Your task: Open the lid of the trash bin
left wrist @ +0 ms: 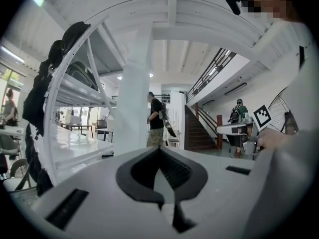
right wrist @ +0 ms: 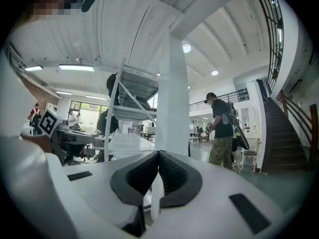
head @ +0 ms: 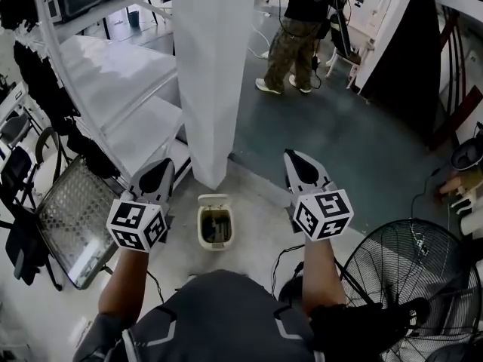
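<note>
A small cream trash bin (head: 215, 227) stands on the floor at the foot of a white pillar, between my two grippers. Its dark inside shows from above, and its lid (head: 213, 200) sits at the far edge. My left gripper (head: 158, 173) is held in the air to the left of the bin, shut and holding nothing. My right gripper (head: 294, 161) hangs to the bin's right, also shut and holding nothing. In the left gripper view the left gripper (left wrist: 159, 149) points level across the room with its jaws closed, as does the right gripper (right wrist: 159, 153) in the right gripper view. The bin is out of both gripper views.
The white pillar (head: 208, 74) rises just behind the bin. A mesh chair (head: 72, 217) lies at the left, under a white staircase (head: 113, 81). A black floor fan (head: 407, 277) stands at the lower right. A person (head: 298, 29) stands farther back. Cables (head: 281, 259) run on the floor.
</note>
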Demonstrator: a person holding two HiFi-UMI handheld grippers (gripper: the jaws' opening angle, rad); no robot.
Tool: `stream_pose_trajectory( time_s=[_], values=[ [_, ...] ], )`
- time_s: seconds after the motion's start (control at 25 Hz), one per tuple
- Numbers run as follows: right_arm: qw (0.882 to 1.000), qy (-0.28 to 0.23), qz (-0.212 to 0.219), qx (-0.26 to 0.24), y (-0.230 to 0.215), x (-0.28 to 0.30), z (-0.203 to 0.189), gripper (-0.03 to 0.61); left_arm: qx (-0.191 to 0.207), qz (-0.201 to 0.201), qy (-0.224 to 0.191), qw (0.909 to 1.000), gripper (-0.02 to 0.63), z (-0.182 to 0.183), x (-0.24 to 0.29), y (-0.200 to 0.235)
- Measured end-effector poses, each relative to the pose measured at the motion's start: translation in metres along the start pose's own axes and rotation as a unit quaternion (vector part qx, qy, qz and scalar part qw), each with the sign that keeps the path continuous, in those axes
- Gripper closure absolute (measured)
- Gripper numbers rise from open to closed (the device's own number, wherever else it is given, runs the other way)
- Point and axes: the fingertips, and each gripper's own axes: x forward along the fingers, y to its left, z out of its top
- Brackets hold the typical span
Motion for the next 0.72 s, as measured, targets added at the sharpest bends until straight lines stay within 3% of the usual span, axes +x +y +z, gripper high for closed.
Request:
stream_pose_trajectory(
  time_s=[0.28, 0.72],
  values=[
    [1.0, -0.01, -0.001, 0.002, 0.0, -0.006, 0.008, 0.552, 0.013, 0.0, -0.002, 0.9999, 0.604, 0.005, -0.007, -0.005],
    [1.0, -0.007, -0.003, 0.0, -0.001, -0.008, 0.007, 0.552, -0.001, 0.012, -0.022, 0.9997, 0.604, 0.015, -0.017, -0.002]
  ],
)
